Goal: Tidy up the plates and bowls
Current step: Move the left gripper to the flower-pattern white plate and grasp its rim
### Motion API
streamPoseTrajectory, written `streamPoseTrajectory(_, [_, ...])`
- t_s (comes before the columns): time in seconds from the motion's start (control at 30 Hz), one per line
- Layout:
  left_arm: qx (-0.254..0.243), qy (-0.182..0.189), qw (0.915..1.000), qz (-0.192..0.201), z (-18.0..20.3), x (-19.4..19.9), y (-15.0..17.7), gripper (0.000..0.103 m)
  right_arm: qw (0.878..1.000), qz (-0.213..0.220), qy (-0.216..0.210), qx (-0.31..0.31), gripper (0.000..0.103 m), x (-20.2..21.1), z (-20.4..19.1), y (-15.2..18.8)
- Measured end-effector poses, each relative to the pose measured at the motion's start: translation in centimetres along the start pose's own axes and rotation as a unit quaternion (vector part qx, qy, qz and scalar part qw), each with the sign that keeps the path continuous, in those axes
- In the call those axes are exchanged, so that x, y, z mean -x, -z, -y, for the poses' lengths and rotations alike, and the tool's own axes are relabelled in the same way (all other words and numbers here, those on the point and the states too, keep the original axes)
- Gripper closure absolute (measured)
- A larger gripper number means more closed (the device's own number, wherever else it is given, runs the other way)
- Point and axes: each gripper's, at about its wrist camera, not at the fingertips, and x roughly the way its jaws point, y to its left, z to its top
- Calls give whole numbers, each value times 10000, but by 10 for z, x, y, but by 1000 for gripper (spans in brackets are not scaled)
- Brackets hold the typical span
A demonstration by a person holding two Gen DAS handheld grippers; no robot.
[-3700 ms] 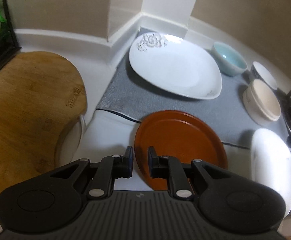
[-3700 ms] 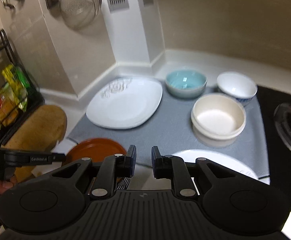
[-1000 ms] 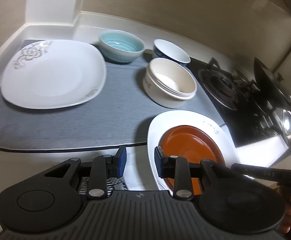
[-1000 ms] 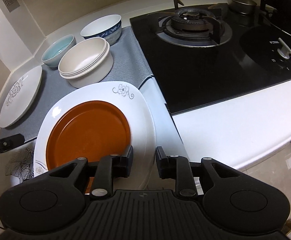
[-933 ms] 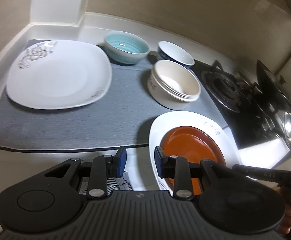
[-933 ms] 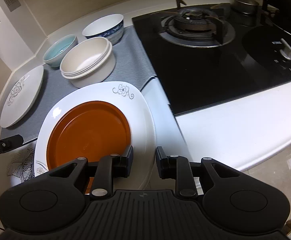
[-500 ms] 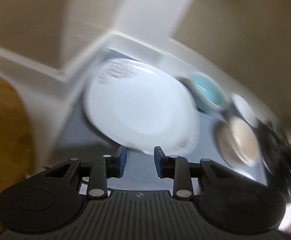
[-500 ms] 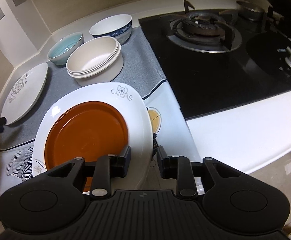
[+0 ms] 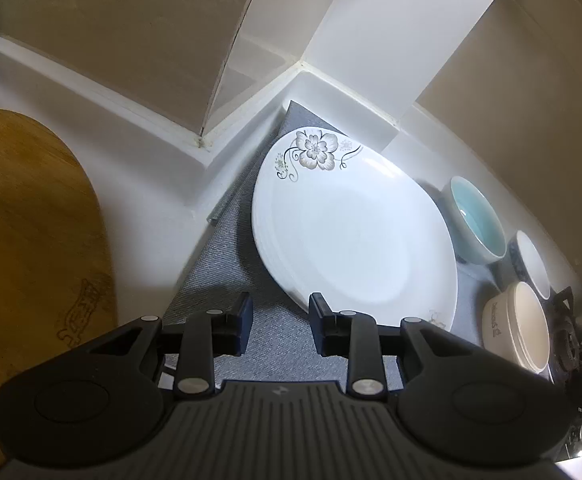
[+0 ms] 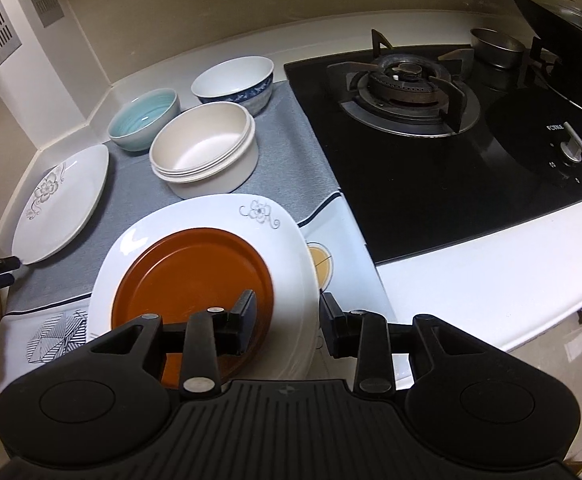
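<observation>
An orange plate [image 10: 191, 276] lies on a white flowered plate [image 10: 211, 216] at the mat's front. My right gripper [image 10: 287, 316] straddles that white plate's near right rim, one finger over the orange plate and one outside the rim. Its jaws are opening and the pads stand off the rim. A stack of white flowered plates [image 9: 351, 232] sits at the mat's back left corner [image 10: 63, 204]. My left gripper [image 9: 279, 320] hovers open just short of the stack's near edge with nothing between its fingers; it also shows at the right wrist view's left edge [image 10: 5, 271].
A teal bowl [image 10: 143, 118], a blue-and-white bowl [image 10: 233, 80] and stacked cream bowls [image 10: 205, 152] stand on the grey mat [image 10: 291, 152]. A gas hob [image 10: 431, 120] lies to the right. A wooden board [image 9: 23, 260] lies left of the mat, and walls close the corner.
My left gripper swung from the orange plate over to the white plate stack at the back left. My right gripper's jaws widened around the white plate's rim and it rose slightly.
</observation>
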Motion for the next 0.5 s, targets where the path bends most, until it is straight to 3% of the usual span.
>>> streamPoseTrajectory(0.5, [-10,32,10000,-56,5,-16,-4,68,9999,-70,-25,139,66,8,-15,1])
